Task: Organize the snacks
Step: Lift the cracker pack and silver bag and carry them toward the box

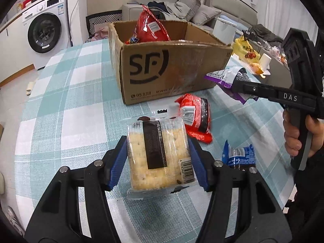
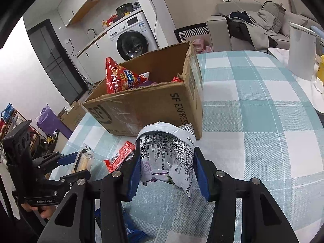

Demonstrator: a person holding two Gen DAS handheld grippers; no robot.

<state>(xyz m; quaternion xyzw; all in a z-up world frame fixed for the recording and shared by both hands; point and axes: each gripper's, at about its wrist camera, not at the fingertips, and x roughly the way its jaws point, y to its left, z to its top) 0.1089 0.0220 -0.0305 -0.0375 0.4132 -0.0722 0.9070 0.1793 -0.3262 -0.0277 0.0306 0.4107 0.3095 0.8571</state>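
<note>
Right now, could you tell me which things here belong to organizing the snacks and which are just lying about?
Job:
- cardboard box
- cake packet in left gripper
- purple packet in right gripper
- red packet
- blue packet

Lying about:
- white container
- yellow bag

I am working in a lived-in home: a washing machine (image 2: 132,40) under a kitchen counter (image 2: 95,38), a grey sofa (image 1: 182,6) heaped with clothes (image 2: 255,26), a checked tablecloth (image 2: 263,111).

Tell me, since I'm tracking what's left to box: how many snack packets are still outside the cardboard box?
4: clear cracker pack in the left gripper, purple packet in the right gripper, red packet and blue packet on the table. Others may be hidden.
</note>
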